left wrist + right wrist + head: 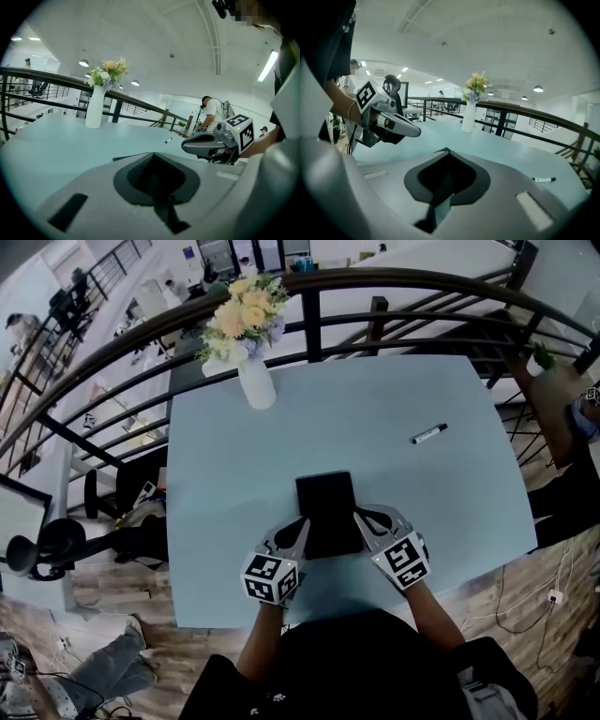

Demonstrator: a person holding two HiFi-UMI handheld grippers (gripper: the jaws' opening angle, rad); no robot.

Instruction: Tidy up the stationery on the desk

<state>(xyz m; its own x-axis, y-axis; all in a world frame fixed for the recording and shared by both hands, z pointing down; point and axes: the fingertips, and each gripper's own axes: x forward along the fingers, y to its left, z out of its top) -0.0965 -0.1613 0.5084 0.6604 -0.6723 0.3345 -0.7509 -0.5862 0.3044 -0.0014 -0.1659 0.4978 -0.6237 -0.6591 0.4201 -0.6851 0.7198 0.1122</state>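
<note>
A black notebook point(325, 507) is held over the near part of the pale blue desk point(375, 399). My left gripper point(298, 532) is shut on its left edge and my right gripper point(364, 521) is shut on its right edge. In the left gripper view only a thin dark edge of the notebook point(129, 157) shows past the closed jaws, with the right gripper point(187, 144) opposite. In the right gripper view a corner of the notebook point(443, 151) peeks out. A black-and-white marker pen point(429, 434) lies on the desk to the far right.
A white vase of flowers point(257, 385) stands at the desk's far left corner. A dark curved railing point(394, 282) runs behind the desk. A person point(572, 437) is beyond the right edge. An office chair point(56, 540) stands to the left.
</note>
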